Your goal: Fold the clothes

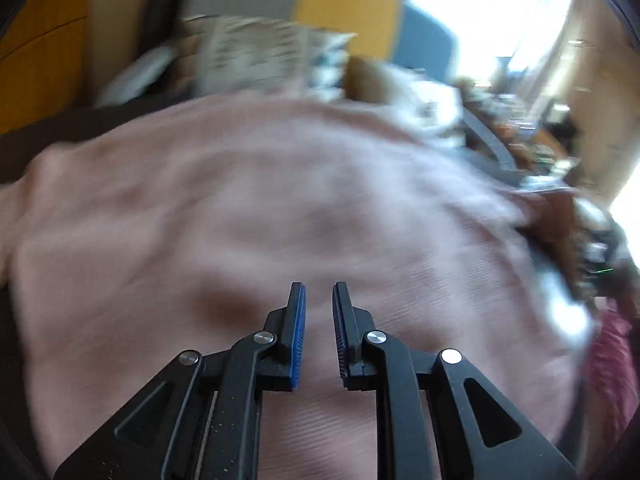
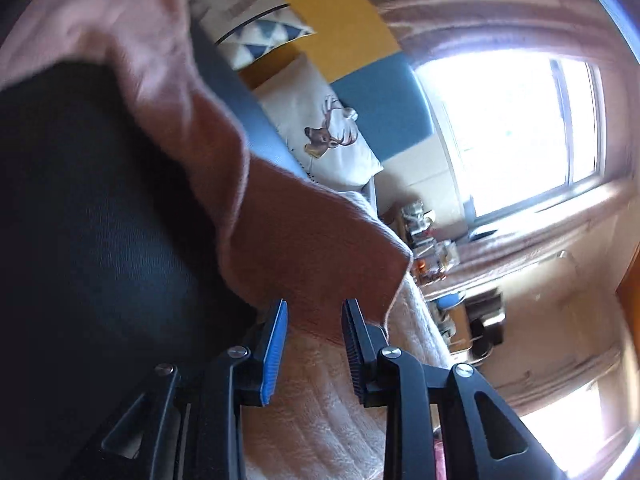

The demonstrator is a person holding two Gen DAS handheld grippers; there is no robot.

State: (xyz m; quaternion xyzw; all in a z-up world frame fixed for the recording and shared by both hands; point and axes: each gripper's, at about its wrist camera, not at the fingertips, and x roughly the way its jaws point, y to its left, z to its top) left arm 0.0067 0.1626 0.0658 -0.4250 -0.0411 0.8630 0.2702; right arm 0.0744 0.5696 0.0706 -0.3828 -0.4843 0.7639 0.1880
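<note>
Hovering above a wide spread of pale pink knit garment (image 1: 280, 200), the left gripper (image 1: 319, 292) had its blue-padded fingers a narrow gap apart, with nothing pinched between them; the cloth lay flat beneath and filled most of that blurred view. Beyond its far edge sat a patterned cushion (image 1: 256, 56) against a headboard of grey, yellow and blue panels (image 1: 348, 16), and to the right a bright window (image 1: 492, 12) washed out the corner. The right gripper (image 2: 314, 308) stood rolled on its side, its jaws parted; a hanging fold of the pink garment (image 2: 312, 248) dropped toward the gap just beyond the tips, but neither pad pressed on it. Under that gripper lay a cream, ribbed blanket (image 2: 320, 400), a dark surface (image 2: 100, 200) lay to its left, and farther off rested a white pillow with a deer printed on it (image 2: 324, 136).
</note>
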